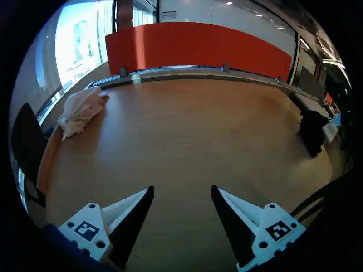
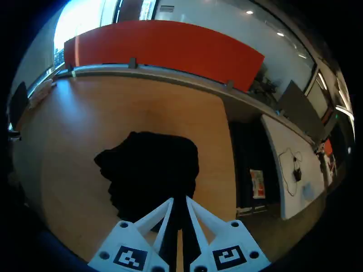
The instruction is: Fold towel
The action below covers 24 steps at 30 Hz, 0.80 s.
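A black towel [image 2: 149, 174] lies crumpled on the wooden table [image 2: 81, 131] straight ahead in the right gripper view. My right gripper [image 2: 179, 199] is shut, its fingertips pressed together on the towel's near edge. In the left gripper view the same black towel [image 1: 313, 131] shows as a dark heap at the far right. A white towel [image 1: 80, 110] lies bunched at the table's far left corner. My left gripper [image 1: 181, 190] hovers open over bare wood [image 1: 190, 136], nothing between its fingers.
An orange partition [image 1: 195, 45] with a grey rail runs along the table's far edge. A dark chair back [image 1: 27, 140] stands at the left. To the right of the table, the floor drops away beside a white panel [image 2: 290, 163] with cables.
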Available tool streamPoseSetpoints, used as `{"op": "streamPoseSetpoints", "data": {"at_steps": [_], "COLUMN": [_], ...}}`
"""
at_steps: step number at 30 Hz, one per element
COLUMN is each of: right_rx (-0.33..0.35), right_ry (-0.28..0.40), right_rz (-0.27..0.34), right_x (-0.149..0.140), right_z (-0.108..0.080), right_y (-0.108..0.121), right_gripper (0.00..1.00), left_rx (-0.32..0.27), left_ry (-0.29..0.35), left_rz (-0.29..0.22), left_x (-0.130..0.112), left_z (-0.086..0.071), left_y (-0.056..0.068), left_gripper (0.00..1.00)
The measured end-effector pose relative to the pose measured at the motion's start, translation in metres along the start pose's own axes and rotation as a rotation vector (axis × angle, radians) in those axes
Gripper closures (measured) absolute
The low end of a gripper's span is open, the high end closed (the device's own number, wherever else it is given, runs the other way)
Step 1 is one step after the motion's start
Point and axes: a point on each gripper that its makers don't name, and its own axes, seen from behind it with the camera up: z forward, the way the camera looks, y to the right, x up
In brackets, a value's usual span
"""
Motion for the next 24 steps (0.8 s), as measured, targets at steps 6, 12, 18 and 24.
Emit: {"op": "streamPoseSetpoints", "data": {"at_steps": [6, 12, 18, 24], "right_rx": [-0.008, -0.018, -0.034, -0.044], "right_ry": [-0.049, -0.087, -0.115, -0.119], "right_rz": [0.039, 0.063, 0.086, 0.106], "right_x": [-0.027, -0.045, -0.056, -0.056], "right_z": [0.01, 0.018, 0.026, 0.03], "right_y": [0.005, 0.01, 0.016, 0.018], "right_gripper": [0.95, 0.95, 0.95, 0.95], "left_rx": [0.004, 0.01, 0.013, 0.018], "left_ry": [0.0, -0.002, -0.005, -0.007], "left_rz": [0.004, 0.011, 0.009, 0.012], "left_x": [0.0, -0.002, -0.004, -0.006], "left_z": [-0.002, -0.003, -0.005, -0.006], "left_y": [-0.002, -0.003, -0.004, -0.005], "left_gripper": [0.07, 0.07, 0.07, 0.07]}}
